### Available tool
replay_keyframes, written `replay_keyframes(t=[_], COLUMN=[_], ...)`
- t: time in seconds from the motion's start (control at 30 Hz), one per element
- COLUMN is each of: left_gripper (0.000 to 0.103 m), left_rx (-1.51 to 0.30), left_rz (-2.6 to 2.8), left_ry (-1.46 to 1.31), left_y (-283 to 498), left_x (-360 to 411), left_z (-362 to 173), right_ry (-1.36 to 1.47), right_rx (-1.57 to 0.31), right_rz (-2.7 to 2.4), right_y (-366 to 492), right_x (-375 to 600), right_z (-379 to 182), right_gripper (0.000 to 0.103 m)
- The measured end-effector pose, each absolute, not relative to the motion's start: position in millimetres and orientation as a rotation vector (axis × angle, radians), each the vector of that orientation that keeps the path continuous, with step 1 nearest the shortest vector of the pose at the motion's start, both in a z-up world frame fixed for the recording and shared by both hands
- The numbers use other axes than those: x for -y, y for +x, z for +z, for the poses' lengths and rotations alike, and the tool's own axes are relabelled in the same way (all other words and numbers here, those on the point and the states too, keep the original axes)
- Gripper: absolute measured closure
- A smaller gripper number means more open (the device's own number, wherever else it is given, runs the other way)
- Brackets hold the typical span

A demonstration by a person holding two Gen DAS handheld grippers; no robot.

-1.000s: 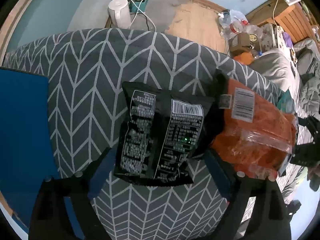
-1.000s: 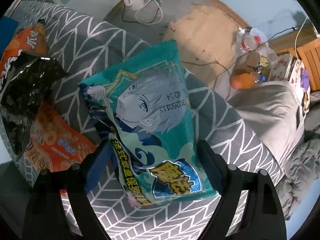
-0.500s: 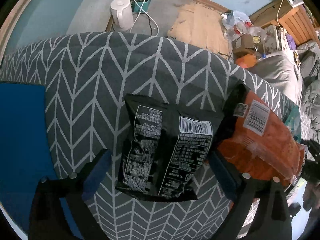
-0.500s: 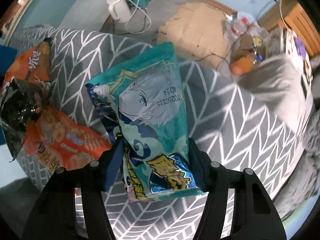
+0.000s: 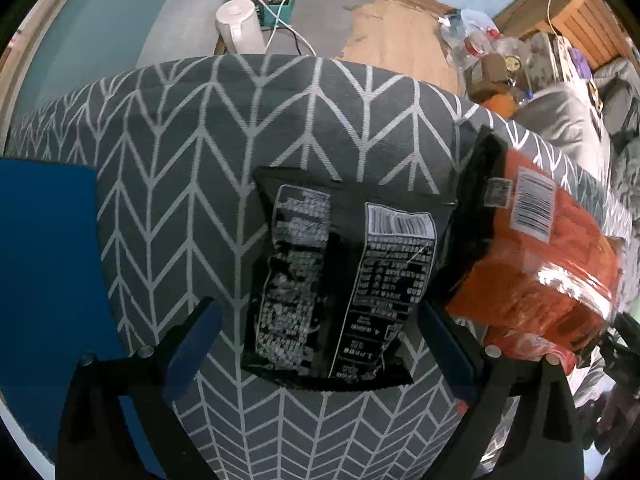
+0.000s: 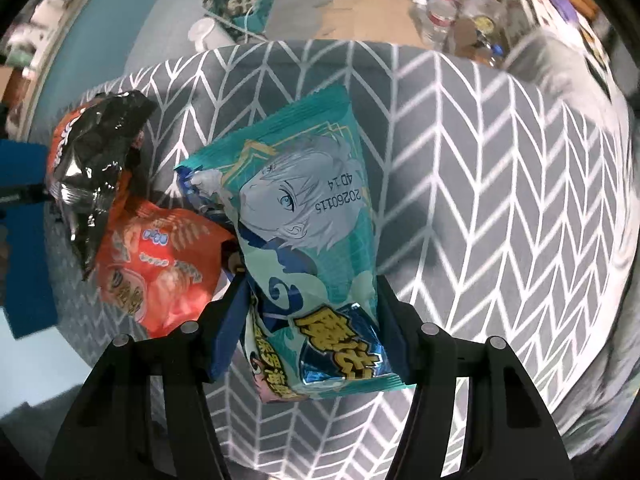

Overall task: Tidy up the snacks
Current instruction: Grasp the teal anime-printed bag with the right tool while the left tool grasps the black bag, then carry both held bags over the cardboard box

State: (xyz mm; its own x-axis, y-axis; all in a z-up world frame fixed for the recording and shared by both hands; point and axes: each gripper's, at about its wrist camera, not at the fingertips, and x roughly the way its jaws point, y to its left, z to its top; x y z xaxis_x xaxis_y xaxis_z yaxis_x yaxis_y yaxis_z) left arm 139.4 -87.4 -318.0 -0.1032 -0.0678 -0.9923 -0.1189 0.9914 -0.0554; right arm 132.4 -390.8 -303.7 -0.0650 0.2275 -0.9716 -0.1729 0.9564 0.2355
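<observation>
Clamping the teal snack bag [image 6: 316, 240] between its jaws, the right gripper [image 6: 312, 320] held it above the herringbone cushion [image 6: 480, 160]. The left gripper [image 5: 320, 340] stood wide around the black snack bag [image 5: 340, 280], not gripping, the orange snack bag [image 5: 540, 260] just beside its right finger. Sorting looked barely begun: three bags remained unplaced.

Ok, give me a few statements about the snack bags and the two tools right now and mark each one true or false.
1. The right tool is closed on the teal bag. True.
2. The left tool grips the black bag. False: its fingers stand wide, clear of the bag on both sides.
3. The black bag lies with its barcode side up. True.
4. The orange bag sits left of the black bag in the left wrist view. False: it is to the right.
5. The cloth under the bags is plain white. False: grey with a white chevron pattern.
</observation>
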Motion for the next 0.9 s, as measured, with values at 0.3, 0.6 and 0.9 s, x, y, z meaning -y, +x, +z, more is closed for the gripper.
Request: replay_keyframes(t=[0.3,0.6,0.9], left_gripper=[0.017,0.040,0.040], left_rx=[-1.635,-1.610,-1.564], left_rz=[0.066,0.014,-0.044], left_ry=[-0.059,-0.021,-0.012], left_y=[152.0,143.8,121.4], left_x=[98.1,97.0,95.0], left_z=[-323.0,-311.2,-277.2], right_ry=[0.184,0.242,0.233], right_rx=[-1.566,-1.520,-1.477], right_rz=[0.248,0.199,0.196], right_y=[105.4,80.0,66.8], right_x=[407.4,431.1,427.6], right_z=[-288.2,-264.8,-236.3], right_gripper=[0.043,0.043,0.043])
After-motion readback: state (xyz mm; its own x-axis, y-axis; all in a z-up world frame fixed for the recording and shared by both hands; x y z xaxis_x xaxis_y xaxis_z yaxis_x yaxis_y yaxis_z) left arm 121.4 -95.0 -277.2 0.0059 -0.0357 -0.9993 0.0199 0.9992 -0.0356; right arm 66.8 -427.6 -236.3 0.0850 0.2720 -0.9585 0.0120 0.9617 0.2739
